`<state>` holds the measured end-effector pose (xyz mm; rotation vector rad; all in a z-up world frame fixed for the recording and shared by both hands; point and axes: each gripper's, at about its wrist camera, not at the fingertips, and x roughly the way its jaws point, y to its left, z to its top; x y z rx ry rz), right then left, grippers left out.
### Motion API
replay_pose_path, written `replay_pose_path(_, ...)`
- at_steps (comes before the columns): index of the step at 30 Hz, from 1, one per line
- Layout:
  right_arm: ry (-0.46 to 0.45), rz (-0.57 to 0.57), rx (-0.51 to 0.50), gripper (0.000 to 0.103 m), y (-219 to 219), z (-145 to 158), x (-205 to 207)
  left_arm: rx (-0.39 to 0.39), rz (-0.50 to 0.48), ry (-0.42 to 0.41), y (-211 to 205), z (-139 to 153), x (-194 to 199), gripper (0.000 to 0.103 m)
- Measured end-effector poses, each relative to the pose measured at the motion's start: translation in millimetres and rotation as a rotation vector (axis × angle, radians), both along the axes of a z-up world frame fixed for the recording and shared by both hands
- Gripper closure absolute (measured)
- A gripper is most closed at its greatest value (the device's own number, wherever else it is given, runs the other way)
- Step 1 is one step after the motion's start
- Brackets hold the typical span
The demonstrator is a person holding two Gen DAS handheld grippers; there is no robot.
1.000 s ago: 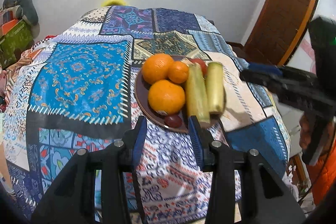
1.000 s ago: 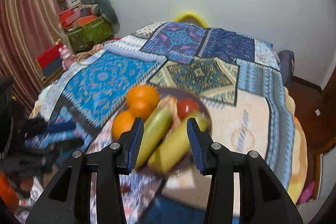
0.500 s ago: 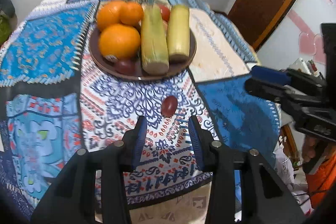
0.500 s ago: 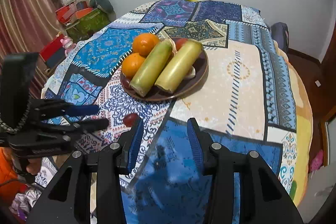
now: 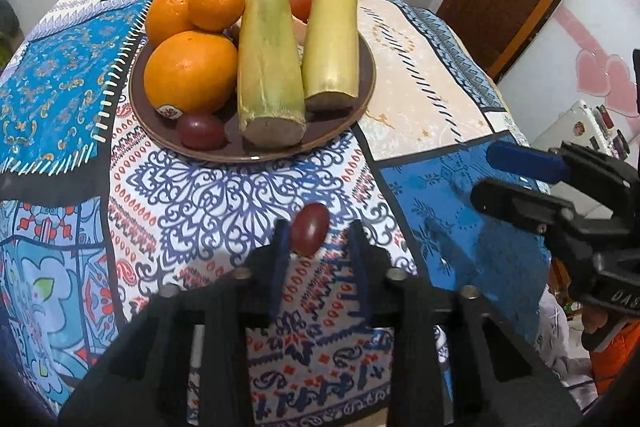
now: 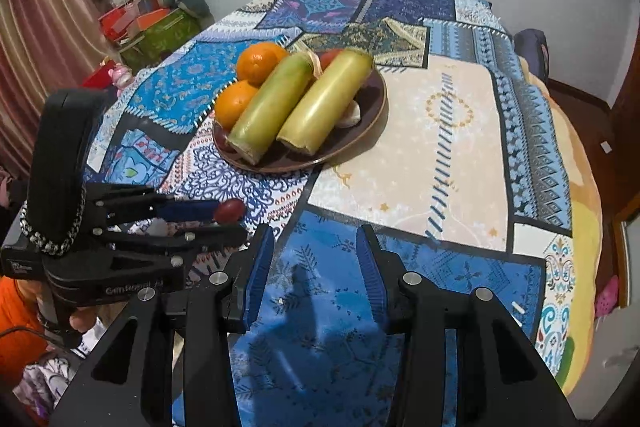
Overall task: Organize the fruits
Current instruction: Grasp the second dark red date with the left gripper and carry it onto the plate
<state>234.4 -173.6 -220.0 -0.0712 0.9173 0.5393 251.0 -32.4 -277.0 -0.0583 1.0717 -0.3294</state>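
Left hand-held gripper (image 5: 318, 243) dropped onto the loose grape (image 5: 309, 229) on the desk (image 5: 424, 79) below the plate (image 5: 362, 107), jaws just closing, barely pinching it; right hand-held gripper (image 6: 316, 259) spread, empty; off-centre grip could squirt it away.

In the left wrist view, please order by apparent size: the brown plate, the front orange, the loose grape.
1. brown plate
2. front orange
3. loose grape, smallest although nearest the camera
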Motion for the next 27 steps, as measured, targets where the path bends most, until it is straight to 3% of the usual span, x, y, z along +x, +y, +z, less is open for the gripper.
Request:
replay_pose_path(5,-0.002,-0.003,0.001,0.063,-1.5,-2.8,1.8,-0.001,0.007,-0.013,9.6,4.6,-0.4,0.084)
replay_pose_path(11,-0.008,-0.007,0.02,0.063,-4.2,-0.7,9.3,-0.017,0.04,-0.067,27.4,31.6,2.0,0.084)
replay_pose_path(19,-0.025,-0.017,0.045,0.063,-9.8,2.4,16.8,-0.015,0.03,-0.18,6.9,74.2,40.7,0.084)
replay_pose_path(27,-0.071,-0.035,0.077,0.063,-21.7,13.0,22.3,0.031,0.034,-0.197,-15.2,64.7,80.4,0.084)
